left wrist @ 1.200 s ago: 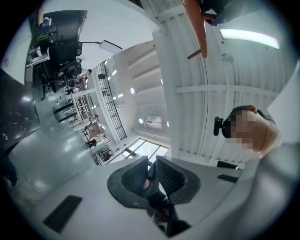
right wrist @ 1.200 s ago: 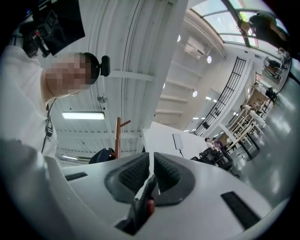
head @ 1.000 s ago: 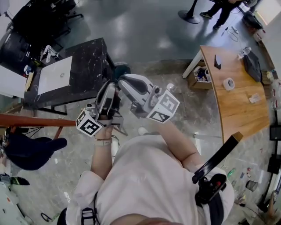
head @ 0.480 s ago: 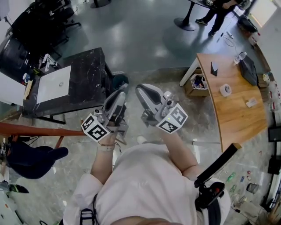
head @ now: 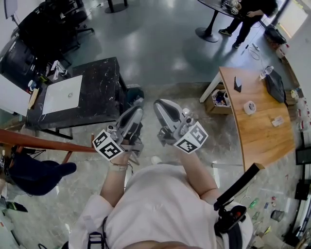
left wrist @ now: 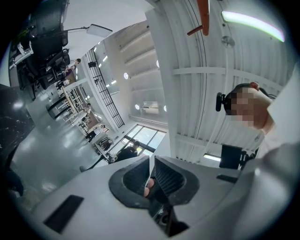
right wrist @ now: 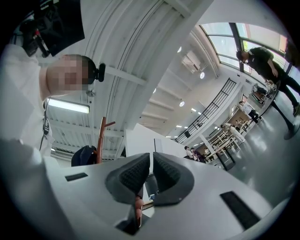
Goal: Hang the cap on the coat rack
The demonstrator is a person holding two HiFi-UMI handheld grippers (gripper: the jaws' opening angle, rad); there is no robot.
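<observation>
A dark navy cap (head: 36, 172) hangs at the far left of the head view on the reddish-brown coat rack pole (head: 43, 142). The right gripper view shows the same cap (right wrist: 84, 154) against the rack (right wrist: 101, 136), behind my jaws. My left gripper (head: 137, 103) and right gripper (head: 160, 103) are held side by side in front of my chest, well to the right of the cap and touching nothing. Both point up and away. The left gripper (left wrist: 151, 173) is shut with nothing between its pads. The right gripper (right wrist: 151, 171) is shut and empty too.
A black marble table (head: 99, 80) carrying a white sheet (head: 62, 95) stands just beyond the grippers on the left. To the right are a curved wooden table (head: 257, 121) and a cardboard box (head: 221, 96). A person (head: 245, 12) stands at the far top right.
Both grippers have drawn apart and the right one has shifted right and slightly lower in the view. The cap stays on the rack.
</observation>
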